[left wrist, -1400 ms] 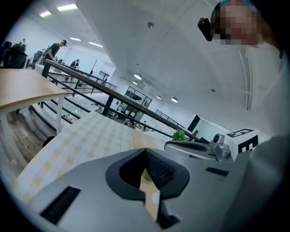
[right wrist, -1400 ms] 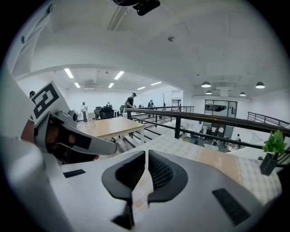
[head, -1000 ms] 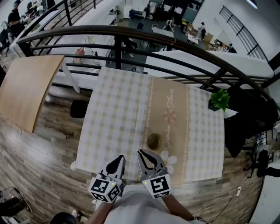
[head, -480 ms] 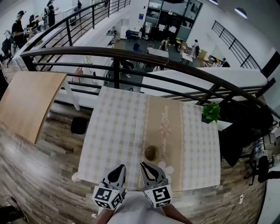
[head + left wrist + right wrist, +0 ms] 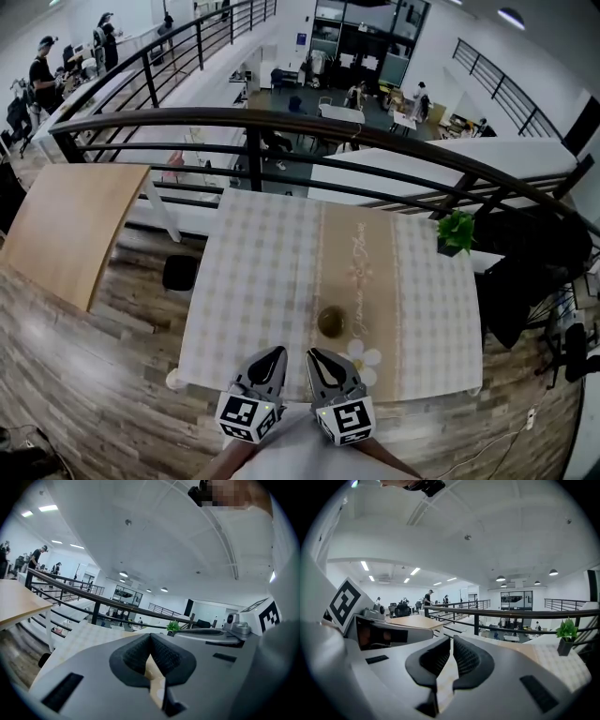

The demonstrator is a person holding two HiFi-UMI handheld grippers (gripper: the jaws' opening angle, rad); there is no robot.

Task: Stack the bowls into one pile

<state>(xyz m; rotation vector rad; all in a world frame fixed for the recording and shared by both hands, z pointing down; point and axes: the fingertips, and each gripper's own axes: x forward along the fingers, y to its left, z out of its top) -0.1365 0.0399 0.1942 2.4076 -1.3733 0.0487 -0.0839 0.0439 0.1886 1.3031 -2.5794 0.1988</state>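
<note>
One dark olive bowl (image 5: 331,322) stands on the beige runner near the front of the checked table (image 5: 253,281); I cannot tell whether others are nested inside it. A white flower-shaped mat (image 5: 364,356) lies just to its front right. Both grippers hover side by side over the table's front edge, short of the bowl. The left gripper (image 5: 275,354) (image 5: 150,637) is shut with nothing in it. The right gripper (image 5: 317,355) (image 5: 452,640) is also shut and empty. Neither gripper view shows the bowl.
A small green potted plant (image 5: 457,230) sits at the table's far right corner. A black curved railing (image 5: 281,120) runs behind the table over a drop to a lower floor. A wooden tabletop (image 5: 66,216) stands at the left, with a black stool (image 5: 178,274) on the floor beside it.
The head view has shifted a little, so table and grippers sit slightly further right in the picture. Both grippers stay shut at the front edge. The bowl has not moved on the cloth.
</note>
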